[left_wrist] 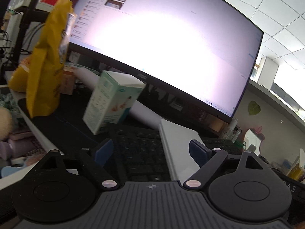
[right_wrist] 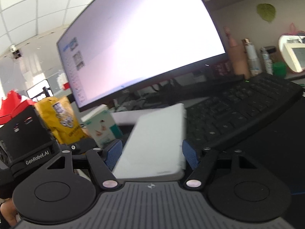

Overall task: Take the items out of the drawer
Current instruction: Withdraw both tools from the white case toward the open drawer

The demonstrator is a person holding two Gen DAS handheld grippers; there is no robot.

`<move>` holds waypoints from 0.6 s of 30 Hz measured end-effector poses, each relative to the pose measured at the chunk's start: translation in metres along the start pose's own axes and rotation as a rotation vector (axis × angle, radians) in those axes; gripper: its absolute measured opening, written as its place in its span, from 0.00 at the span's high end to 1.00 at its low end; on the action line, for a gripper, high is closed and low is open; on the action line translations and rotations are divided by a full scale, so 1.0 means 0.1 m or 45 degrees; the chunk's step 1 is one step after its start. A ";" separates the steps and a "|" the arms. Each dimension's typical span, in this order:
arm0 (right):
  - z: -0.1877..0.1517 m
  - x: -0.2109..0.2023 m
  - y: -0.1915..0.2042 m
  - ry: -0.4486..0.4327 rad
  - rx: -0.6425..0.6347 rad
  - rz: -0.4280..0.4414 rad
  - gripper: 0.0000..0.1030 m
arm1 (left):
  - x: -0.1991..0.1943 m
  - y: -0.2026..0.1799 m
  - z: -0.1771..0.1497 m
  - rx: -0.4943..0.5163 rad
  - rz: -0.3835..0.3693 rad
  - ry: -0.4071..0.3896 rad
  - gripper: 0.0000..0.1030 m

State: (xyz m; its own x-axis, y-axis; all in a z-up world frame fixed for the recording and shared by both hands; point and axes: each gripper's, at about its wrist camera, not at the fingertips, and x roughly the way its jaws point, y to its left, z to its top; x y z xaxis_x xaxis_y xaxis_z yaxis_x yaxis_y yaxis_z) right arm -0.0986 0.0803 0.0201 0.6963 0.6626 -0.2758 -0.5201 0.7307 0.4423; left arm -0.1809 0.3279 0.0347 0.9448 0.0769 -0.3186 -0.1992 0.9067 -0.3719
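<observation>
My right gripper [right_wrist: 151, 152] is shut on a flat white box [right_wrist: 154, 145], held across its width above the black keyboard [right_wrist: 238, 112]. The same white box [left_wrist: 177, 143] shows in the left wrist view, in front of my left gripper's right finger. My left gripper [left_wrist: 152, 152] is open and empty above the keyboard [left_wrist: 141, 152]. A white and teal carton [left_wrist: 112, 101] stands upright on the desk before the monitor; it also shows in the right wrist view [right_wrist: 103, 127]. A yellow bag [left_wrist: 49, 61] stands at its left, also seen in the right wrist view [right_wrist: 61, 118]. No drawer shows.
A large lit monitor [left_wrist: 171, 43] fills the back of the desk. A white paper roll [left_wrist: 141, 112] lies behind the carton. Bottles [right_wrist: 251, 59] and a green cup [right_wrist: 279, 68] stand at the right. My left gripper's black body [right_wrist: 24, 139] is at the left.
</observation>
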 end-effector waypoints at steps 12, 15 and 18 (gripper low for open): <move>0.11 0.31 0.54 0.054 -0.249 0.231 0.19 | -0.43 0.34 0.09 0.004 0.237 -0.090 0.00; 0.10 0.43 0.70 0.086 -0.319 0.287 0.17 | -0.52 0.44 0.12 0.024 0.379 -0.110 0.00; 0.08 0.56 0.85 0.117 -0.396 0.337 0.13 | -0.58 0.59 0.14 0.029 0.528 -0.136 0.00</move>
State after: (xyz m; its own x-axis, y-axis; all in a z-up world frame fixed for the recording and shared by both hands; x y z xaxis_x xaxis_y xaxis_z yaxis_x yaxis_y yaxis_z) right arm -0.1002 0.1780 0.0494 0.4786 0.8359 -0.2686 -0.8097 0.5385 0.2332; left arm -0.2441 0.3829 0.0441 0.8078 0.4784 -0.3444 -0.5633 0.7987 -0.2117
